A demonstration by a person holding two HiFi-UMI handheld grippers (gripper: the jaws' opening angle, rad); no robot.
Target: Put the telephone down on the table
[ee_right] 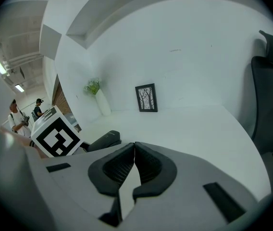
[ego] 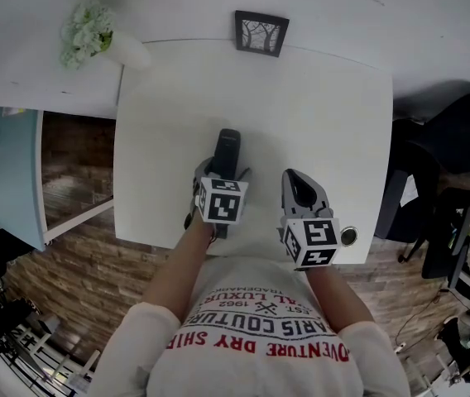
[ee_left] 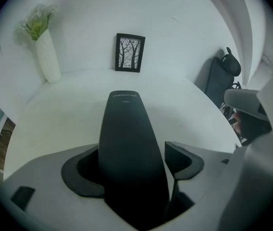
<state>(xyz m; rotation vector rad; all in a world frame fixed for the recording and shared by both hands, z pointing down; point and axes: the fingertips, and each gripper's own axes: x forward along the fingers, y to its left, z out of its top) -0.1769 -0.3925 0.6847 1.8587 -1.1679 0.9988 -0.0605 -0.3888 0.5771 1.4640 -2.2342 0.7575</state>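
A black telephone handset (ego: 227, 151) lies lengthwise on the white table (ego: 318, 106), near its front edge. My left gripper (ego: 223, 172) straddles the handset's near end. In the left gripper view the telephone (ee_left: 127, 138) runs between the two pads, and a pale gap shows beside the right pad (ee_left: 179, 158), so the jaws stand open around it. My right gripper (ego: 301, 190) hovers just right of it, shut with nothing held; its pads meet in the right gripper view (ee_right: 134, 160). The handset (ee_right: 100, 141) shows there at the left, beside the left gripper's marker cube (ee_right: 55, 136).
A white vase with pale flowers (ego: 94, 35) stands at the table's back left, and a small framed picture (ego: 261, 32) at the back middle. A small round thing (ego: 348, 236) sits at the front right corner. A dark chair (ego: 458, 139) stands to the right, a blue cabinet (ego: 3, 172) to the left.
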